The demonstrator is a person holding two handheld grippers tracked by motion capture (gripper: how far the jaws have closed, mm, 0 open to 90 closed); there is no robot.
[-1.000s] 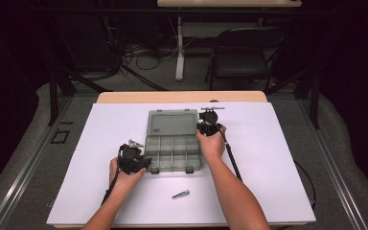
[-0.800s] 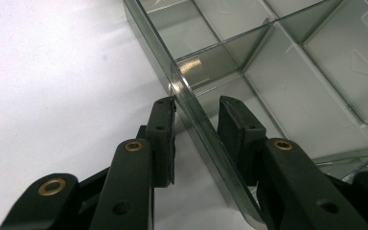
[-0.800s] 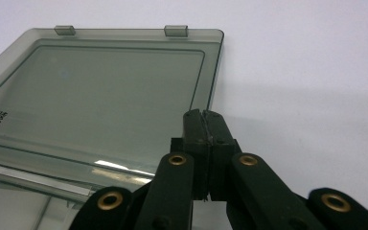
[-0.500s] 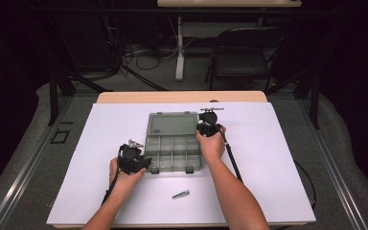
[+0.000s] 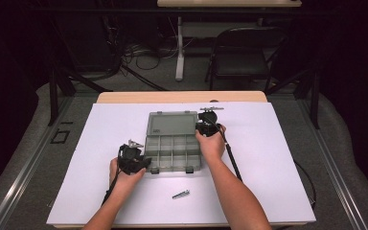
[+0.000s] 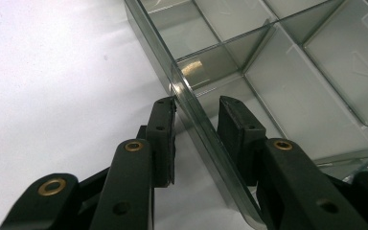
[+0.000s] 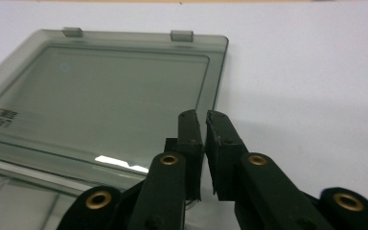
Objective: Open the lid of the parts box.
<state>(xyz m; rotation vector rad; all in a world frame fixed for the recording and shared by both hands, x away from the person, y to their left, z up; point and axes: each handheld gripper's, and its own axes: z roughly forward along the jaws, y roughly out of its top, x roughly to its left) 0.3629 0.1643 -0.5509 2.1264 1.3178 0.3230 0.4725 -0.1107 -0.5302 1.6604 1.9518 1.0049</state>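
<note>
A white sheet (image 5: pixel 278 158) covers most of the table (image 5: pixel 182 97), and everything else sits in relation to the box (image 5: pixel 171 149) near the sheet's middle. The box is a smoky clear plastic organizer, open, its tray split into small compartments by thin walls. Its lid (image 5: pixel 171 123) lies flat on the sheet on the far side of the tray, hinged to it, with two small latch tabs along its far edge.

Beyond the table, behind the box, a dark folding chair (image 5: pixel 242 57) stands on the floor beside a table leg and a tangle of cables.

The person's forearms come in from the near edge, one on each side of the box. The left gripper (image 5: pixel 146 163) is at the box's near left corner. In the left gripper view its jaws straddle the tray's side wall, one pad outside and one inside; the outer pad looks to touch the wall near its tip, while a gap shows between the wall and the inner pad, so the jaws are part open and not clamped.

The right gripper (image 5: pixel 202 128) is at the box's right side, by the lid's near right corner. Its jaws have just been opening a little; they stand a narrow slit apart with nothing between them.

A small metal bolt (image 5: pixel 181 194) lies on the sheet in front of the box, between the two forearms.
</note>
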